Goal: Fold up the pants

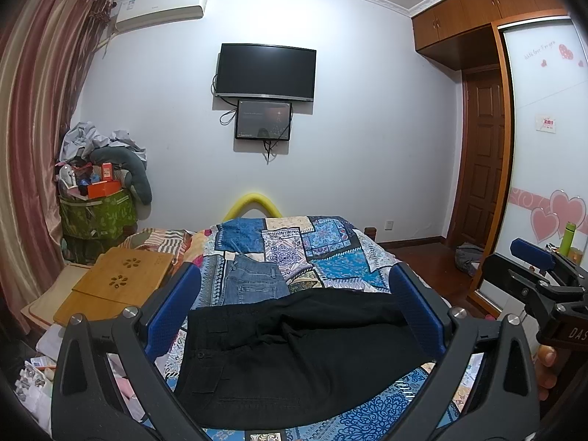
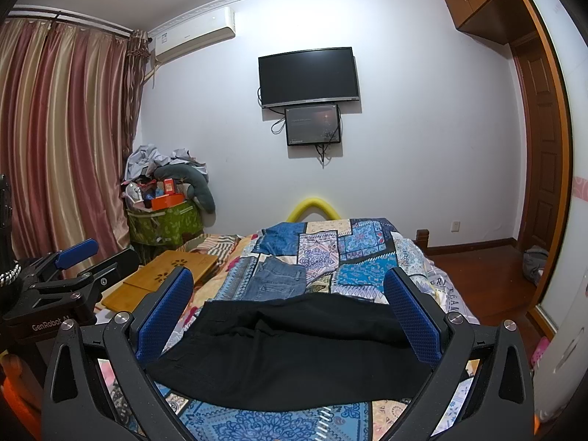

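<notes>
- Two grippers, both yours, hover over the bed, side by side.
- Your left gripper: jaws wide apart, holding nothing.
- Your right gripper: jaws wide too, nothing between them.
- Black pants lie flat across the quilt's near end, below both grippers.
- Folded jeans sit just behind the pants, edges touching or overlapping.
- Wooden lap desk lies left of the bed.

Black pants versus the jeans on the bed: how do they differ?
The black pants lie spread wide across the near part of the bed; the jeans lie farther back, in a smaller, compact shape. The black pants sit between both grippers' open fingers; the jeans lie beyond them. Both rest flat on the patchwork bedspread.
</notes>
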Available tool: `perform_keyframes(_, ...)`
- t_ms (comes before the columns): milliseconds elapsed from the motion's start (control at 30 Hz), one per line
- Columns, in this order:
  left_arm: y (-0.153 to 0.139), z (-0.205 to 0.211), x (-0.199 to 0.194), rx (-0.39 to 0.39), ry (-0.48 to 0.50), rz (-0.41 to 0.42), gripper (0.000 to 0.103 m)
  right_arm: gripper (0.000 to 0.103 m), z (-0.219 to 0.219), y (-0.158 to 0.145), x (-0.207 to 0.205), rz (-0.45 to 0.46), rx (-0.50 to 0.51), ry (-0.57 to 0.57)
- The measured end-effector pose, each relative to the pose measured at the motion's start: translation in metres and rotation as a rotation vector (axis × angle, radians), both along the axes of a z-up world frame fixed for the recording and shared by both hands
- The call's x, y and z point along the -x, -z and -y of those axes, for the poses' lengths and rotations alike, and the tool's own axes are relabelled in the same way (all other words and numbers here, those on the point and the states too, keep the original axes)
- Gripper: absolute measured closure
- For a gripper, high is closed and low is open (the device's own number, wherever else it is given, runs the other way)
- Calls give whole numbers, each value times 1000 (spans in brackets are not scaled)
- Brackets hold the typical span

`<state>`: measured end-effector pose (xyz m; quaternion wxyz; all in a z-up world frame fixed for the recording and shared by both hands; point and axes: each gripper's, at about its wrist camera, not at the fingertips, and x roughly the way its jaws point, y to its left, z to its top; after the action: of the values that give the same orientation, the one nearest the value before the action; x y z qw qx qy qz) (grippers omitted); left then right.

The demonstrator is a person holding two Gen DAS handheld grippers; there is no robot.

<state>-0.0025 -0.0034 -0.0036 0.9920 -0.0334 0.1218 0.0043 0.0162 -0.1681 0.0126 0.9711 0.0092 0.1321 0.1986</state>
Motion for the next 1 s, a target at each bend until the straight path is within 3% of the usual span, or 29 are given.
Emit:
perform_keyframes(733, 4, -8, -3, 10, 7, -4, 0, 0, 4, -3, -4, -7, -3, 7)
perform_keyframes(1000, 5, -11, -22, 1, 25, -20, 0, 0, -2, 6, -20, -25, 14, 12)
